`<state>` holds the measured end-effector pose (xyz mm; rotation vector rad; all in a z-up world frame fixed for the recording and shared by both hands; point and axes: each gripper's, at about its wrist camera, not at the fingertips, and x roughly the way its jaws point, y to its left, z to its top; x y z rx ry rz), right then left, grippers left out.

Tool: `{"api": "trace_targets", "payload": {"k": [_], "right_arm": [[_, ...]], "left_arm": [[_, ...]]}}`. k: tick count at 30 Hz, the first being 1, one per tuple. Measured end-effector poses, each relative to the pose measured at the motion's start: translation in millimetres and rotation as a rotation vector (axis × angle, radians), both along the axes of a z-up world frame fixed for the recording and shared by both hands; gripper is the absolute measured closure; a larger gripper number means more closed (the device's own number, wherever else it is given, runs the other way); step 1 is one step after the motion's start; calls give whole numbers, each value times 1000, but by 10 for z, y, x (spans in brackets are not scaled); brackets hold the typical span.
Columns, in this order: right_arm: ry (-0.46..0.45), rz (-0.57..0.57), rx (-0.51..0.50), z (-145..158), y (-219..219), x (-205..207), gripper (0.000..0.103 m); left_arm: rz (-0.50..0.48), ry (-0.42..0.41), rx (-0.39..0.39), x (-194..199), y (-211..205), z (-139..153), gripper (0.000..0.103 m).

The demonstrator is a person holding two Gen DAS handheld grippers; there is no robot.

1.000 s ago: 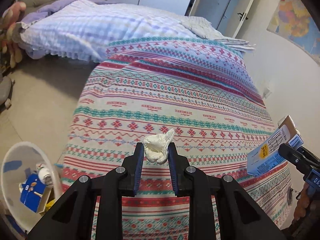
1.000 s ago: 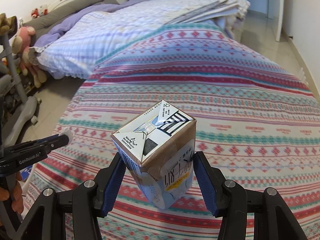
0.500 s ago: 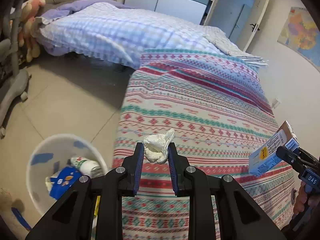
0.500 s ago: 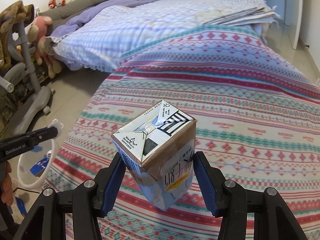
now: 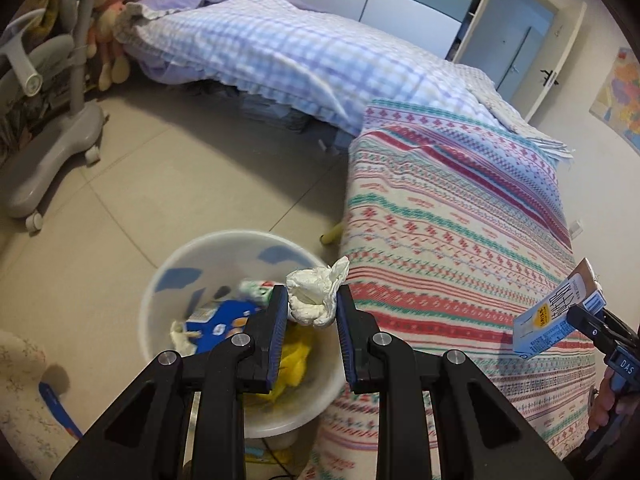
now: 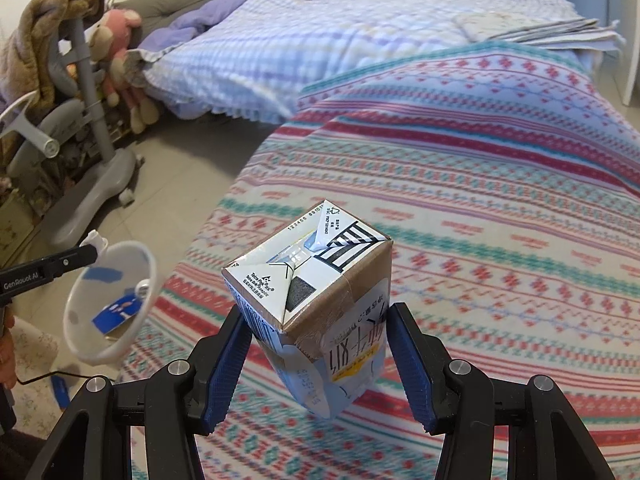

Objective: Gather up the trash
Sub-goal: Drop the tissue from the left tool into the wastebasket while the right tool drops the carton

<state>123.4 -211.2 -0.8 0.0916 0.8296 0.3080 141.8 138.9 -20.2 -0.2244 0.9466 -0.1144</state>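
Bedroom, beige tile floor [image 5: 168, 184]; bed with a striped red-teal patterned blanket [image 5: 452, 240] is the landmark. Left of the bed, far side: grey wheeled chair base [image 5: 52, 152], plush toys [image 5: 112, 20] behind it. A second bed with a lilac checked quilt [image 5: 280, 52] butts against the patterned bed's far end.

On the floor, tight against the patterned bed's left edge: round white plastic trash bin [image 5: 160, 292], already holding a blue carton [image 5: 224, 320], yellow wrappers [image 5: 296, 364] and other scraps. Small yellow object [image 5: 331, 235] on the floor at the bed's edge, just beyond the bin.

Left claw [image 5: 312, 312]: narrow, pads clamped on a crumpled white tissue wad [image 5: 314, 294]. Wad hangs in the air over the bin's right rim, beside the bed's edge, not inside the bin.

Right claw [image 6: 318, 354]: mid-width, blue pads pressing both sides of a rectangular blue-white drink carton with brown tape [image 6: 320, 304]. Carton tilted, folded top toward the camera, held in the air above the bed's near left part, clear of the blanket. In the left wrist view the same carton sits over the bed's right side, well apart from the bin. Part of a hand [image 5: 606, 404] on the right claw's handle shows there.
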Motion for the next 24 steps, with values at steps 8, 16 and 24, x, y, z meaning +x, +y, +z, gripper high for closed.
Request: {"api": "trace_targets", "payload": {"k": [8,16,24], "right_arm": [[6,56,16,-39,404,-42,43],[-5,127,23,10,879,-32,43],[-2,176,123,45,1424,81,42]], "left_arm": [[85,122,84,-30,274,-144,26],[196,155,152,-143,546,-88,16],[241,161,148,-221,781,-15,15]]}}
